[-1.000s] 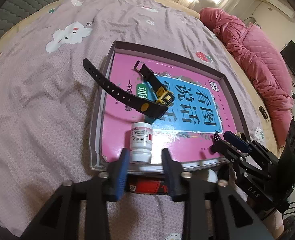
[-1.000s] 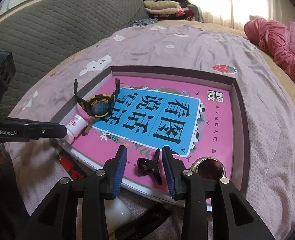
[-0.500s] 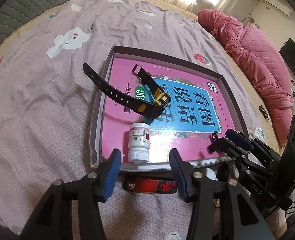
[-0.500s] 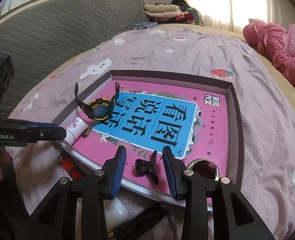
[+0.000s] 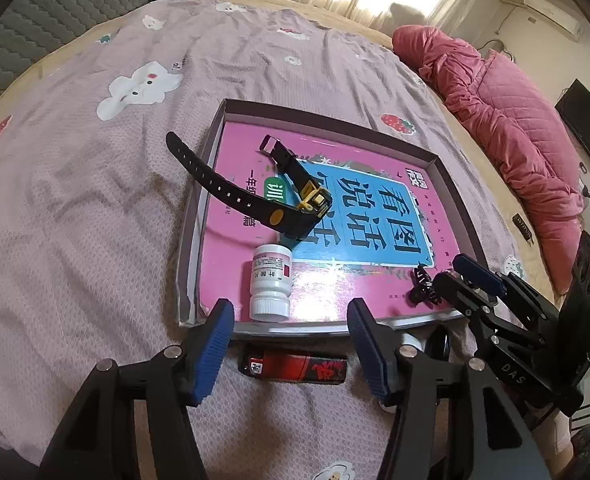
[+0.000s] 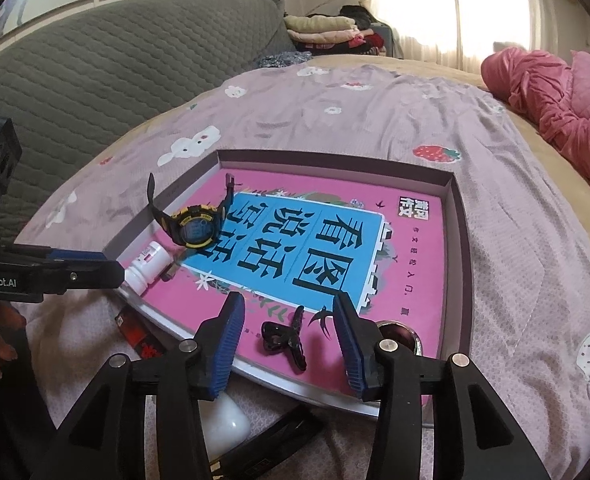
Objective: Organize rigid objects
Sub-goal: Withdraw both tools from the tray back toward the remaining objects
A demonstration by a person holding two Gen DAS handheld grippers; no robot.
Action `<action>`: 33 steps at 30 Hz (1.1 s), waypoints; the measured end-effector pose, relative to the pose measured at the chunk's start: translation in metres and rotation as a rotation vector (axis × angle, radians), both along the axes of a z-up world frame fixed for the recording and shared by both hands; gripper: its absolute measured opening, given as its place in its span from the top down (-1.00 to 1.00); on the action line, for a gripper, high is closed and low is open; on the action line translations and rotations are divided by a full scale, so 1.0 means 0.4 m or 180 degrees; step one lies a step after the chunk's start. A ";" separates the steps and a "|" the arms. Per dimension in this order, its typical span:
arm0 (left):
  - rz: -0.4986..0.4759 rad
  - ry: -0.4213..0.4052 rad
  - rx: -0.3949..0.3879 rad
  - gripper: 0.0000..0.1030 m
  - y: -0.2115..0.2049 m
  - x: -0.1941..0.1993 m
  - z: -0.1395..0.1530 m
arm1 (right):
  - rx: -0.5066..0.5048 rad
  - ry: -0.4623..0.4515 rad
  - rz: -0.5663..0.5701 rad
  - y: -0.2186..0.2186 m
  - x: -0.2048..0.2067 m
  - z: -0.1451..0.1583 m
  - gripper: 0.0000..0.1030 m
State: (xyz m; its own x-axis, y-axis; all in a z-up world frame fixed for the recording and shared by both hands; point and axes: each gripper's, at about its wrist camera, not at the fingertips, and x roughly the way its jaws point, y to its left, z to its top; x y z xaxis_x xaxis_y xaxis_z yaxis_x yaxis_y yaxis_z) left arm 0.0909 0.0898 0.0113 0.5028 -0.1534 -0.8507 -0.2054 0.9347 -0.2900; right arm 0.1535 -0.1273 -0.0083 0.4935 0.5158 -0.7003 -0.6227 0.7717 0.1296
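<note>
A shallow box lid (image 5: pixel 191 240) lay on the mauve bedspread (image 5: pixel 95 200), lined with a pink book cover bearing a blue panel of characters. Inside it, at its near left corner, a white pill bottle (image 5: pixel 270 282) lay on its side with the cap toward the near rim. Just beyond the bottle sat a black and yellow watch (image 5: pixel 311 210), one strap reaching out over the lid's left wall. A small black hair clip (image 6: pixel 285 338) rested on the pink cover near the front rim, and a round metal-rimmed object (image 6: pixel 399 334) sat close to it on the right, partly hidden behind a finger. Outside the lid, against its near wall, a red and black lighter (image 5: pixel 293 368) lay on the bedspread. The left gripper (image 5: pixel 289 354) hung over the near rim, its jaws opening with nothing pressed between them; the bottle lay just ahead of the gap. The right gripper (image 6: pixel 287 336) had its jaws opening too, the hair clip lying between the blue pads (image 6: pixel 227 340) but untouched by either. A pink quilt (image 5: pixel 507 120) was heaped at the far right.
</note>
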 end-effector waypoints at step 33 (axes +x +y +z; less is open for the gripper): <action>0.0040 -0.0271 0.0078 -0.25 -0.020 -0.053 0.064 | 0.0210 -0.0411 -0.0162 -0.063 -0.024 0.075 -0.40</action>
State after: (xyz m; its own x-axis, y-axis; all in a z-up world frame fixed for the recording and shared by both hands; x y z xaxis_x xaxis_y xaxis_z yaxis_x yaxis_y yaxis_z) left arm 0.0699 0.0817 0.0370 0.5753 -0.1264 -0.8081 -0.1927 0.9392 -0.2840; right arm 0.1440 -0.1524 0.0219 0.6039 0.5306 -0.5947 -0.5976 0.7952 0.1026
